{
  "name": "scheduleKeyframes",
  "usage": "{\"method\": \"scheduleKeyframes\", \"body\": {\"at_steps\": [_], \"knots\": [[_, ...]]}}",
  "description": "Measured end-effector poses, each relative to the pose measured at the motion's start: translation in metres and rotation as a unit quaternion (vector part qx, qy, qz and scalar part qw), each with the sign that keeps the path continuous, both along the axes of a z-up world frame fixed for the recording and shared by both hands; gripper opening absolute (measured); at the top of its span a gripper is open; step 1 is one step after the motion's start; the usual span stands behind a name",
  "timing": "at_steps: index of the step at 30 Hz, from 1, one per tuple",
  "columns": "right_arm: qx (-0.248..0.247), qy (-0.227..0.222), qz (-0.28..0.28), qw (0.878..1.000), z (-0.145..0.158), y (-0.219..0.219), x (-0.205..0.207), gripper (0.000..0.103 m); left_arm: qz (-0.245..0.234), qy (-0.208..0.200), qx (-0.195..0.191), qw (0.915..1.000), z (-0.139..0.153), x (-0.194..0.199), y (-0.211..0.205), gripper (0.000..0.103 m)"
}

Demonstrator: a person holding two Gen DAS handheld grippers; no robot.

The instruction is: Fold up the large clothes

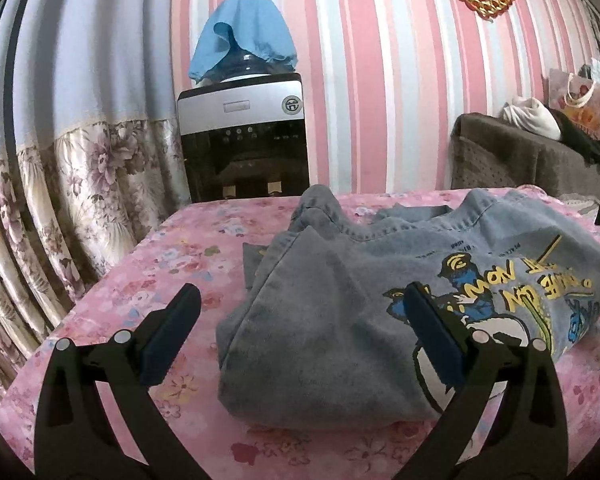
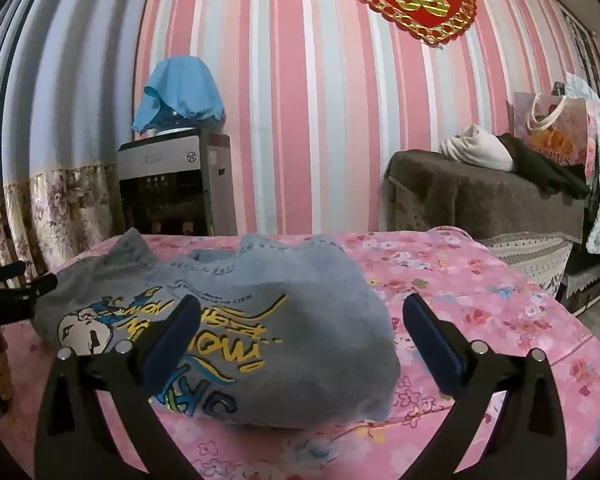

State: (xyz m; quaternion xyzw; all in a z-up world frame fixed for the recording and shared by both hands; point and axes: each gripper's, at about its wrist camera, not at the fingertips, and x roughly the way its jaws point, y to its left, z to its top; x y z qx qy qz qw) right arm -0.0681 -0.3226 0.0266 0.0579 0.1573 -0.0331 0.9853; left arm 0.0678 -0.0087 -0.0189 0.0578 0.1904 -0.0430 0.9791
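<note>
Both jaws are wide apart, holding nothing: left gripper (image 1: 300,312), right gripper (image 2: 300,316). The grey shirt (image 1: 380,300) looks folded into a bundle on the pink tabletop (image 1: 172,248); maybe only tidying is left.

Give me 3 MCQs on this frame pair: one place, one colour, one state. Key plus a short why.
1. Where does the garment lie?
A. on the pink floral cover
B. on the brown couch
C. on the water dispenser

2. What colour is the cloth draped over the dispenser's bottle?
A. red
B. blue
C. white

3. How do the left gripper and right gripper stand?
A. both shut on the garment
B. left open, right shut on the garment
C. both open, holding nothing

Key:
1 A, the grey printed garment sits bunched on the floral cover in both views.
2 B, the draped cloth is light blue in both views.
3 C, each wrist view shows the pads wide apart and no fabric pinched between them.
</note>
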Motion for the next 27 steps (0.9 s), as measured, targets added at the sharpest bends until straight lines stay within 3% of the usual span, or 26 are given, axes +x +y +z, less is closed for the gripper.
{"method": "scheduleKeyframes", "body": {"at_steps": [12, 27], "knots": [[0.006, -0.02, -0.021, 1.0, 0.003, -0.005, -0.012, 0.101, -0.016, 0.008, 0.001, 0.9998, -0.002, 0.001, -0.003, 0.1], [0.005, -0.006, -0.024, 1.0, 0.001, -0.003, -0.007, 0.101, -0.022, 0.024, 0.01, 0.9994, -0.004, 0.007, -0.008, 0.1]]}}
